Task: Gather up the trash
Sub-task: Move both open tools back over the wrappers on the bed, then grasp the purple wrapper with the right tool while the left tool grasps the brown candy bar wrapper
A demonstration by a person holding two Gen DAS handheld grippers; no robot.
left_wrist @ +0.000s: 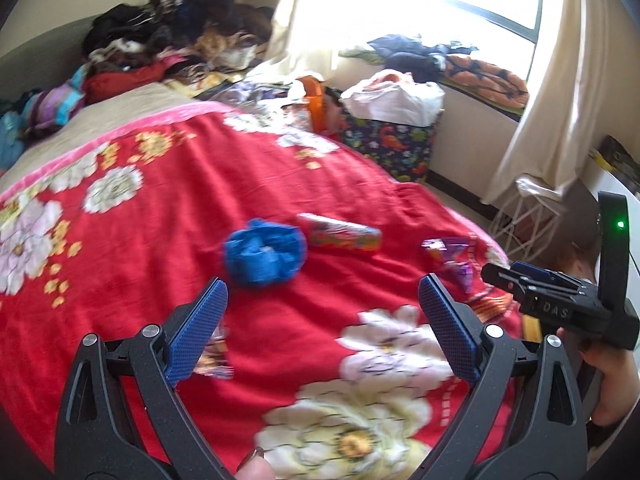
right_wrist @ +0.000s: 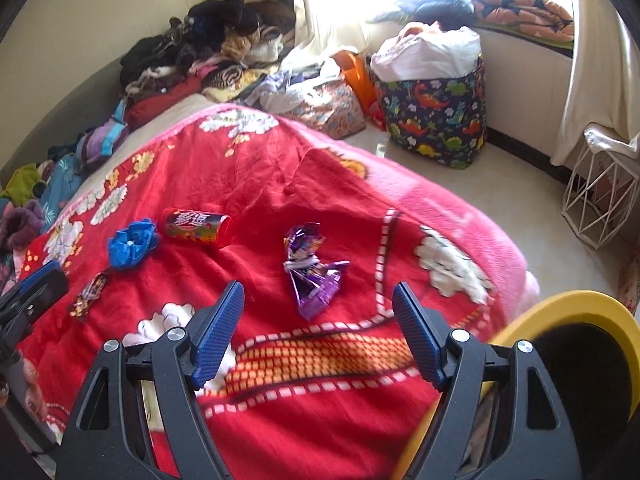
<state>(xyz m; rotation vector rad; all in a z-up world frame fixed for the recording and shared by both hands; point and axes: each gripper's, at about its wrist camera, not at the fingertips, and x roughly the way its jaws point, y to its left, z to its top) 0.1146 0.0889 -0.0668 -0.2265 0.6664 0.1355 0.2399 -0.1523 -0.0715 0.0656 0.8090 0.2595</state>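
Trash lies on a red flowered blanket (left_wrist: 280, 160). A crumpled blue piece (left_wrist: 264, 255) (right_wrist: 133, 243), a red candy tube (left_wrist: 340, 233) (right_wrist: 199, 226), a purple wrapper (left_wrist: 452, 258) (right_wrist: 310, 270) and a small dark wrapper (right_wrist: 89, 295) (left_wrist: 214, 354). My left gripper (left_wrist: 322, 298) is open and empty, just short of the blue piece. My right gripper (right_wrist: 318, 300) is open and empty, with the purple wrapper just ahead between its fingers. The right gripper also shows at the right of the left wrist view (left_wrist: 502, 276).
A yellow-rimmed bin (right_wrist: 568, 308) sits at the bed's near right corner. A dinosaur-print basket (right_wrist: 436, 116) and a white wire basket (right_wrist: 600, 196) stand on the floor by the window. Piled clothes (right_wrist: 208, 48) cover the bed's far end.
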